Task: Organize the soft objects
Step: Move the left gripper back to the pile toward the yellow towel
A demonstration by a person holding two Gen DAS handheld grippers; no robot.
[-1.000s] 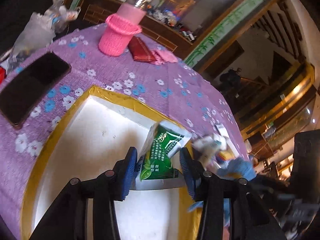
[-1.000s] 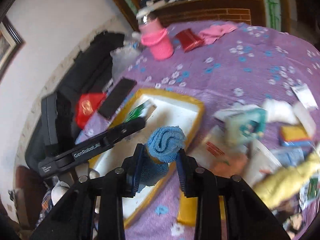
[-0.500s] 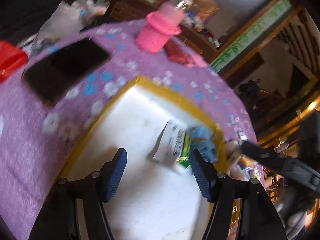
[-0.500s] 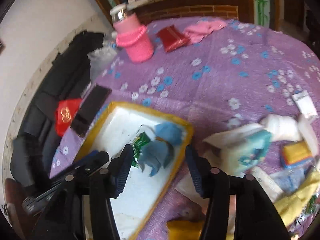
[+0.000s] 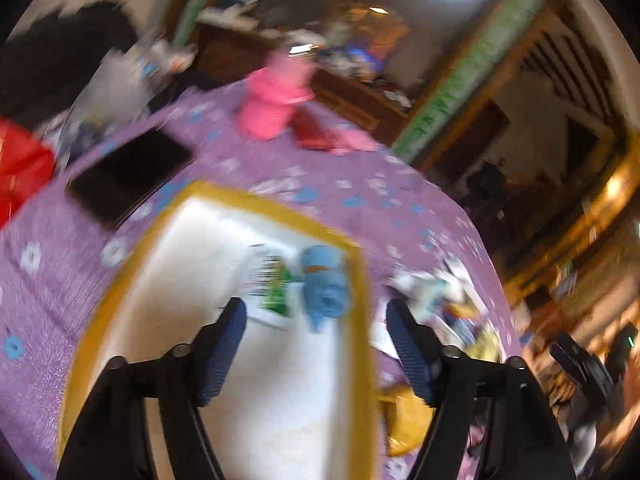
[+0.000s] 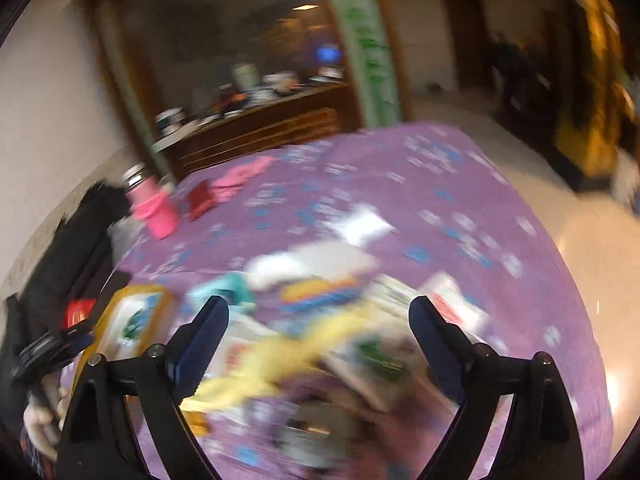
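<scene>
A white tray with a yellow rim (image 5: 362,280) lies on the purple flowered cloth. In it lie a green tissue pack (image 5: 274,284) and a rolled blue towel (image 5: 326,290), side by side near the far right rim. My left gripper (image 5: 316,316) is open and empty, just short of them. My right gripper (image 6: 320,316) is open and empty above a blurred pile of packets with a yellow cloth (image 6: 260,364) and a teal pack (image 6: 224,292). The tray (image 6: 158,308) shows small at the left of the right wrist view.
A pink knitted bottle (image 5: 276,100), a dark red pouch (image 5: 314,136) and a pink cloth (image 5: 352,142) stand at the table's far side. A black phone (image 5: 128,176) lies left of the tray. A red bag (image 5: 20,168) sits at the left edge.
My left gripper let go of the green tissue pack and my right let go of the blue towel, both in the tray. Both opened; the right has swung over to the pile.
</scene>
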